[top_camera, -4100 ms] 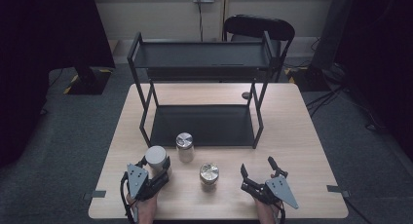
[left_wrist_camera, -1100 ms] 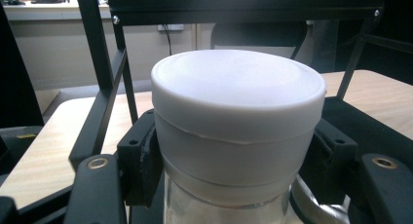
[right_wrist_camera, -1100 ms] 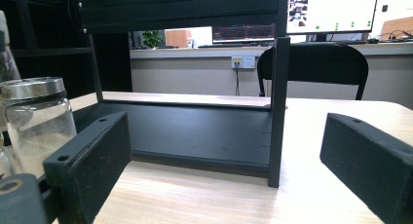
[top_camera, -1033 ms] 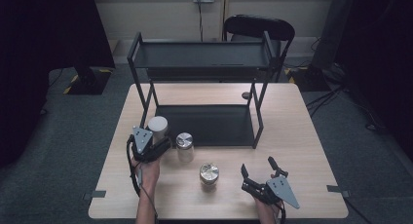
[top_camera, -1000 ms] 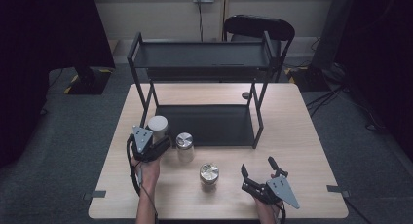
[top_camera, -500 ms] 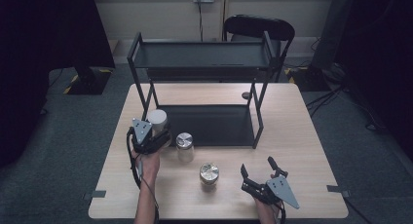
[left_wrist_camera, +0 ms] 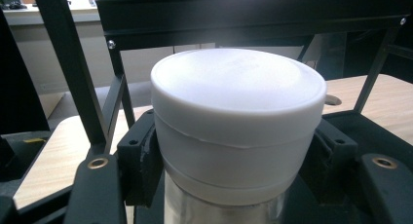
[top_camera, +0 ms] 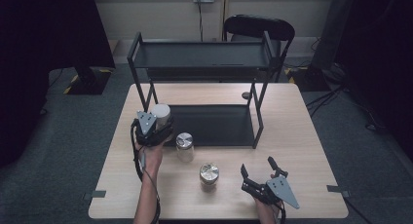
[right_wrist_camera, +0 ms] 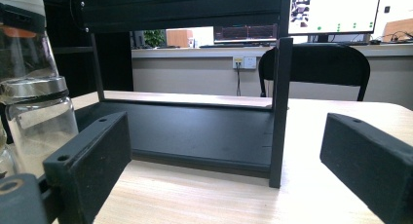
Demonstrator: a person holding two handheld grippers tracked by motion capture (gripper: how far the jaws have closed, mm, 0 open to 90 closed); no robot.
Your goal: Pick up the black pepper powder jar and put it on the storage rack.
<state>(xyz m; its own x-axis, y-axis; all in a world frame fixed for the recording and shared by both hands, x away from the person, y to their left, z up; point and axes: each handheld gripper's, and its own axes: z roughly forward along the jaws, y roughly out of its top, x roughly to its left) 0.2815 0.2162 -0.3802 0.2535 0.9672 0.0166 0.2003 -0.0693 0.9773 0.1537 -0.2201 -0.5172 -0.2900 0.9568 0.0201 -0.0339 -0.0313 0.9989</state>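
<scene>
My left gripper [top_camera: 159,127] is shut on a jar with a white lid [top_camera: 161,112] and holds it off the table, by the left front leg of the black two-level rack [top_camera: 214,125]. In the left gripper view the white-lidded jar [left_wrist_camera: 238,117] sits between the two black jaws, with the rack's lower shelf [left_wrist_camera: 370,136] just beyond. Two silver-lidded glass jars stand on the table: one [top_camera: 184,145] by the rack's front edge, the other [top_camera: 209,174] nearer me. My right gripper [top_camera: 257,166] rests open near the front edge, right of that jar; nothing is between its jaws [right_wrist_camera: 229,175].
The rack's upper shelf [top_camera: 202,56] spans above the lower one. Its right front post [right_wrist_camera: 280,112] stands straight ahead of my right gripper, and a glass jar [right_wrist_camera: 39,117] is at the left of that view. A black chair [top_camera: 258,27] stands behind the wooden table [top_camera: 302,136].
My left gripper has carried the white-lidded jar away from me and slightly up, toward the rack's left front leg. The right gripper and the two standing jars have not moved.
</scene>
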